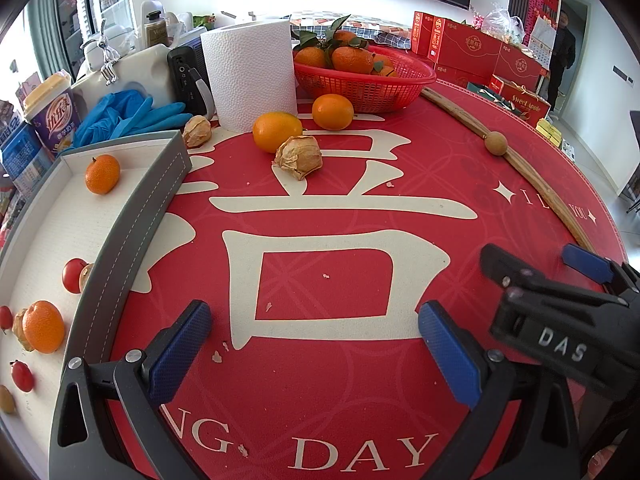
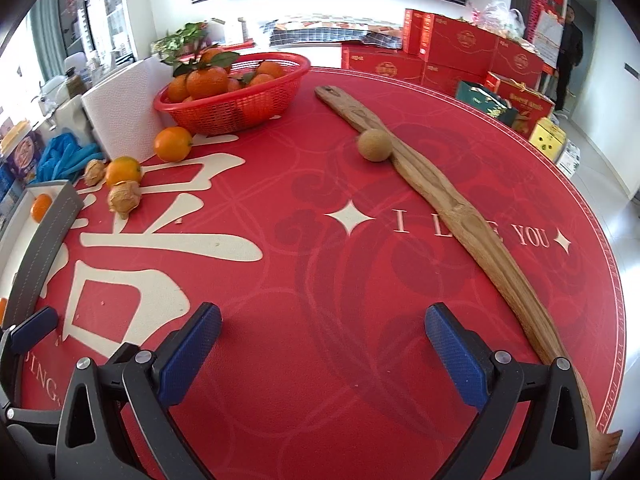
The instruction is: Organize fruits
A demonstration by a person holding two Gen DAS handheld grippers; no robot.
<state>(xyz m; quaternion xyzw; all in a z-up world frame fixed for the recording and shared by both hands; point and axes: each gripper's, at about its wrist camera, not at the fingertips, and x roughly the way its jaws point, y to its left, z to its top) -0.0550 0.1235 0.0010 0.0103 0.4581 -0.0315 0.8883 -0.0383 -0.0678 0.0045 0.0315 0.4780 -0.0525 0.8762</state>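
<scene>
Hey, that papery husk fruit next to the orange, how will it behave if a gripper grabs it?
The husk fruit looks dry, crinkled and thin, so it is probably very light and would crush easily. Its lumpy, pointed shape suggests it won't roll far, unlike the round orange touching it.

A round table under a red mat (image 2: 320, 280) with cream lettering carries a red basket (image 2: 240, 108) of oranges, a paper towel roll (image 1: 250, 76), two loose oranges (image 1: 277, 131) (image 1: 333, 111), two papery husked fruits (image 1: 298, 157) (image 1: 197, 131), a brown ball (image 2: 374, 144) against a long wooden stick (image 2: 460, 216), blue gloves (image 1: 132, 114) and a grey-rimmed tray (image 1: 136, 216).
</scene>
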